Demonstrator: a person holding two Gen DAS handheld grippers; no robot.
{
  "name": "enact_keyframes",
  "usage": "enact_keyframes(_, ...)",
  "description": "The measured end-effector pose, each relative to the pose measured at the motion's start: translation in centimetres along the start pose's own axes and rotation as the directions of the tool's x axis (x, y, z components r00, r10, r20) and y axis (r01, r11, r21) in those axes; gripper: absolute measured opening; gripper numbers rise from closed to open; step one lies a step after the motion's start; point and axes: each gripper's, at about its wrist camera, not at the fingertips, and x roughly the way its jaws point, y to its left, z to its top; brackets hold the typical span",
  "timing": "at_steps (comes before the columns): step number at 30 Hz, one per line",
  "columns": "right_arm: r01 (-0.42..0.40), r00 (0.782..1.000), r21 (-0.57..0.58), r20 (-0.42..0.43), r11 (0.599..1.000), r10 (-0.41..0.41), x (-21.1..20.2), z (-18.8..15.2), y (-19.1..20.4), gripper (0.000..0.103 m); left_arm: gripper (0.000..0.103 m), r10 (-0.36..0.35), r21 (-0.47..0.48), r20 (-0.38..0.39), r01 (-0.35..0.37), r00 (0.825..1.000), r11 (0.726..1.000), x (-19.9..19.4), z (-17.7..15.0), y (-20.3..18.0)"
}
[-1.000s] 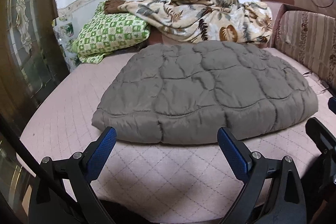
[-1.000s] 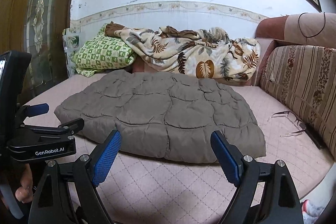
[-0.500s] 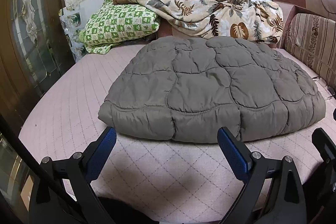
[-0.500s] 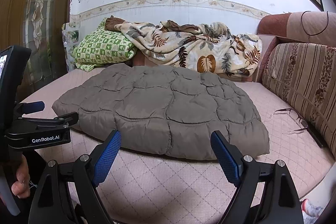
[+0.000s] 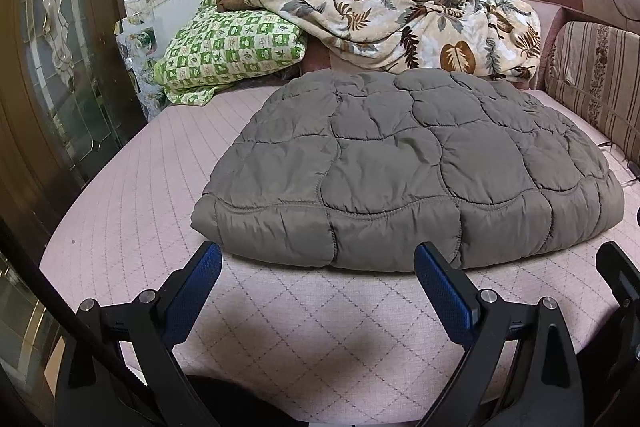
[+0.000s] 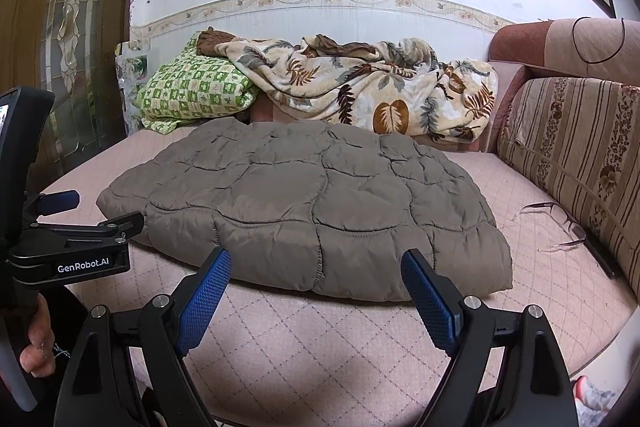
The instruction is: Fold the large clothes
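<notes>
1. Two grippers hang over the near edge of a bed, side by side, and both point at a grey quilted blanket.
2. The left gripper has its blue fingers spread wide, with nothing between them. The tips are just in front of the blanket's near edge and do not touch it.
3. The right gripper also has its fingers spread wide and holds nothing. Its tips stand just before the near edge of the blanket.
4. The blanket lies folded and flat in the middle of the pink bed cover, with its thick folded edge toward the grippers.
5. Behind it, against the wall, there is a green checked pillow and a crumpled cream blanket with leaves that partly rests on the pillow.
6. A striped sofa cushion stands along the right side of the bed. A pair of glasses lies on the bed cover just beside it, apart from the grey blanket.
7. In the right wrist view, a hand holds the handle of the left gripper at the left edge.
</notes>
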Motion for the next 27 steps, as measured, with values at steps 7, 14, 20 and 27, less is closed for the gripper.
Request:
enact_keyframes(7,0.001,1.000,0.001,0.000,1.000,-0.001,0.0,0.0,0.0,0.090,0.096,0.005,0.000,0.007,-0.005,1.000,1.000,0.0,0.0,0.1)
enact_keyframes(14,0.001,1.000,0.003,-0.002,1.000,-0.001,0.0,-0.2,-0.2,0.090,0.096,0.008,-0.005,0.018,-0.007,1.000,1.000,-0.4,0.1,0.5)
enact_keyframes(20,0.002,1.000,0.008,-0.003,1.000,-0.002,-0.1,-0.2,-0.6,0.090,0.096,0.006,-0.028,0.013,-0.006,1.000,1.000,-0.7,0.3,0.7)
enact_keyframes(27,0.005,1.000,0.029,-0.005,1.000,-0.004,-0.2,-0.2,-1.2,0.090,0.096,0.015,-0.038,0.050,-0.014,0.999,0.999,-1.9,0.5,1.2)
